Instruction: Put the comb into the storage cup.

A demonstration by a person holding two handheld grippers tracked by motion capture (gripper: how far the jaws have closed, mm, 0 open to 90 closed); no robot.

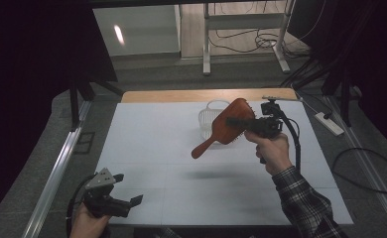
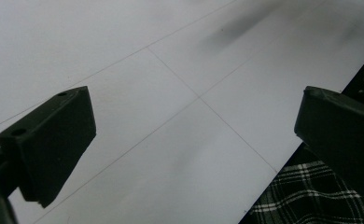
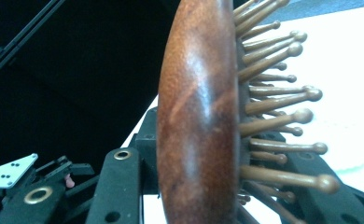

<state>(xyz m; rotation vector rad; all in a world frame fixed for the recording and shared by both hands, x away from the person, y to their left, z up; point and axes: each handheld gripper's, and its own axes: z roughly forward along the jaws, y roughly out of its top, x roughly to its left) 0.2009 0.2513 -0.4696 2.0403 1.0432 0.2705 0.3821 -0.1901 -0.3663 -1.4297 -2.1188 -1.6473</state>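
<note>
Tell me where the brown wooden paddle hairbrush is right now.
In the high view the brown wooden paddle hairbrush is held above the white table by the right gripper, just before the clear plastic basket.

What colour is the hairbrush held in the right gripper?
Reddish-brown wood; the hairbrush shows best in the right gripper view, its pegs a lighter brown.

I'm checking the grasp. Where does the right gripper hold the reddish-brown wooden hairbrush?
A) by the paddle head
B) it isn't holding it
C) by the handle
A: the right gripper is shut across the reddish-brown wooden hairbrush at its paddle head, handle hanging free above the white table.
</note>
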